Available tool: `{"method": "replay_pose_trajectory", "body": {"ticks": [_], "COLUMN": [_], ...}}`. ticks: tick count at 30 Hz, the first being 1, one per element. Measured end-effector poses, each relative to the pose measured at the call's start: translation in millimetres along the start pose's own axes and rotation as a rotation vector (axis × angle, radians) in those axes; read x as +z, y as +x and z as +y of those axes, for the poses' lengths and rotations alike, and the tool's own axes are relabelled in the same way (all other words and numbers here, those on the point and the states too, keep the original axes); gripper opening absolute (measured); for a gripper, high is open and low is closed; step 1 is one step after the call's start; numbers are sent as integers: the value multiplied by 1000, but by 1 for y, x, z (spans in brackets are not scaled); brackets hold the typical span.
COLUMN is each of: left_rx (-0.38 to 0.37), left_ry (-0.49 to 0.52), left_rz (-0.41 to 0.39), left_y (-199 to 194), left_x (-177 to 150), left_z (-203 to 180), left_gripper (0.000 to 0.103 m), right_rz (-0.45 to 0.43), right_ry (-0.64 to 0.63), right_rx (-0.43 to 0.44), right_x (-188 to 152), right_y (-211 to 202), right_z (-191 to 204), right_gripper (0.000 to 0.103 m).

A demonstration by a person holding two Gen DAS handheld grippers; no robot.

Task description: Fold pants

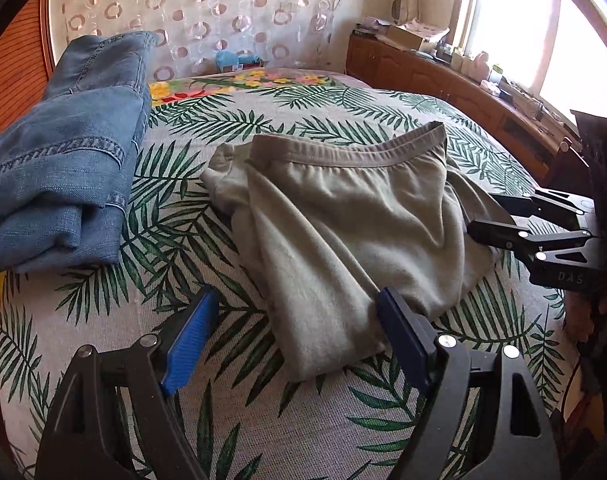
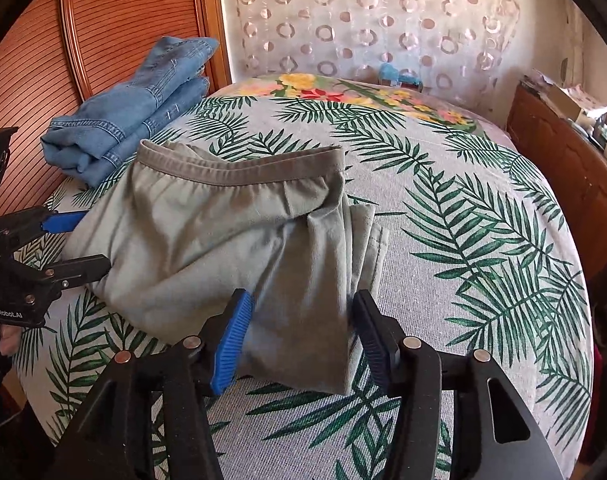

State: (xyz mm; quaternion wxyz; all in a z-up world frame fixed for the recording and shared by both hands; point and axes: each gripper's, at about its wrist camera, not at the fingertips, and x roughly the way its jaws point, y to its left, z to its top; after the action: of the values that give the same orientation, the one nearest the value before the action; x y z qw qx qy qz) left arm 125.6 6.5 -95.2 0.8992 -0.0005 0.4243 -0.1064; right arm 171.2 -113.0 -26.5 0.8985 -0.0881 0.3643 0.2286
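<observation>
Pants, grey-green, lie in a loosely folded bundle at the middle of the bed, waistband on the far side and standing up a little, folded leg ends toward the cameras. The layers are uneven: in the right wrist view a narrow strip of under-layer sticks out past the right edge.

Left gripper: jaws wide apart, the near corner of the bundle between them, pads not pressing on the cloth. Right gripper: jaws apart, near edge of the bundle between the pads; no grip visible, though the left pad sits very near the fabric.

Folded jeans sit well apart at the far left, against the headboard.

Risks, as I judge them:
- Closing now may catch the top layer only; lifting would then peel the fold open.
- Uneven pull between the two hands would skew the bundle further, since the edges are already out of line.
- A pad snagged on the cloth while backing off would drag the bundle and rumple it.
- The raised waistband may flop over if the bundle is slid.
</observation>
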Motion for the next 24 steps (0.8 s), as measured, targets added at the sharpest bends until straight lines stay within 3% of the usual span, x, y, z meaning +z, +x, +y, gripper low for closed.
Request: {"method": "replay_pose_trajectory", "body": {"ticks": [8,16,19,21,24], "left_rx": [3,3,2,3,2], "left_ry": [1,0,0,1,0], "left_rz": [-1,-1,-1,0,-1], "left_y": [0,0,0,0,0], "left_x": [0,0,0,0,0], "left_z": [-1,-1,-1,-1,-1], "left_gripper": [83,83,83,83,83], "right_rz": [14,35,36,25,17], "right_ry": [-30,1,-3,-9,6], "right_rx": [-24,-27,-22,-12,44], "right_x": [-11,-26,-33,-36,-39], "right_y": [-7,-28,-32,-35,-39], "right_z": [6,-9,-13,-14,-19], "right_gripper": [66,66,53,33,13]}}
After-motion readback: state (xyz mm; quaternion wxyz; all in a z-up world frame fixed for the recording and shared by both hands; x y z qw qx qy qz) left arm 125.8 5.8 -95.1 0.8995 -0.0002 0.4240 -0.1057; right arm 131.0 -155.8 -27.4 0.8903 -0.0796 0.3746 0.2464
